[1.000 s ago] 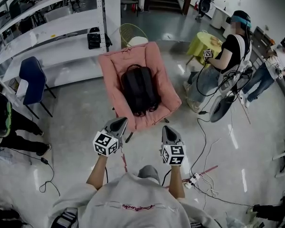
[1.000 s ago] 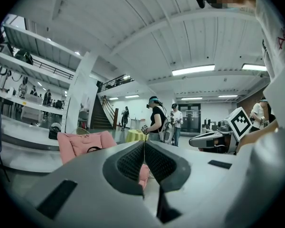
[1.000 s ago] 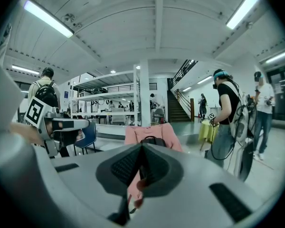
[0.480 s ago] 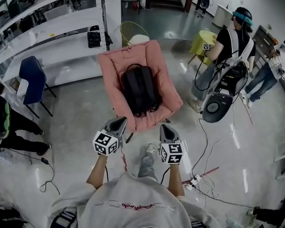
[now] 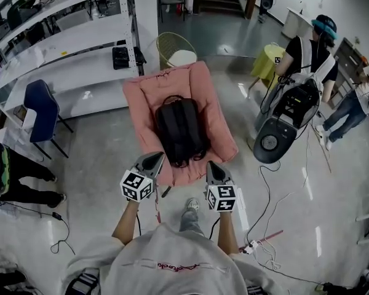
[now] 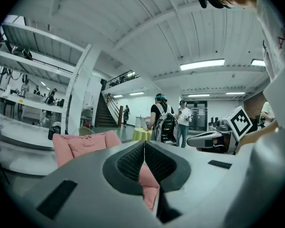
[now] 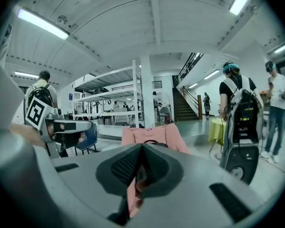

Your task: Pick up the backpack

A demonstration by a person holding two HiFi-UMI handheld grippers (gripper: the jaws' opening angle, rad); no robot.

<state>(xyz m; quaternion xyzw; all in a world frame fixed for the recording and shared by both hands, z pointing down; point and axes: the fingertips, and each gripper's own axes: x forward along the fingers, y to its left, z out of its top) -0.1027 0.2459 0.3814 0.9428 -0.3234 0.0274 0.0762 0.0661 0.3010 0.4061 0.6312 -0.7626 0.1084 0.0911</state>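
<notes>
A black backpack (image 5: 181, 129) lies flat on a pink folding chair (image 5: 142, 100), its top handle toward the chair's back. My left gripper (image 5: 155, 159) hangs just short of the chair's front left corner, jaws shut and empty. At the front right corner is my right gripper (image 5: 213, 166), also shut and empty. The left gripper view shows the pink chair (image 6: 83, 145) past the shut jaws; the backpack is hidden there. Only the top of the backpack (image 7: 154, 143) peeks over the jaws against the pink chair (image 7: 152, 136) in the right gripper view.
A white shelf rack (image 5: 67, 42) stands at the back left with a blue chair (image 5: 42, 110) beside it. To the right, a person with a backpack rig (image 5: 304, 57) stands by a yellow table (image 5: 267, 57). Cables and a power strip (image 5: 253, 246) lie on the floor at right.
Both grippers and I have moved forward toward the chair, which now sits closer below. The person at right has turned and shifted away. Both grippers stay shut.
</notes>
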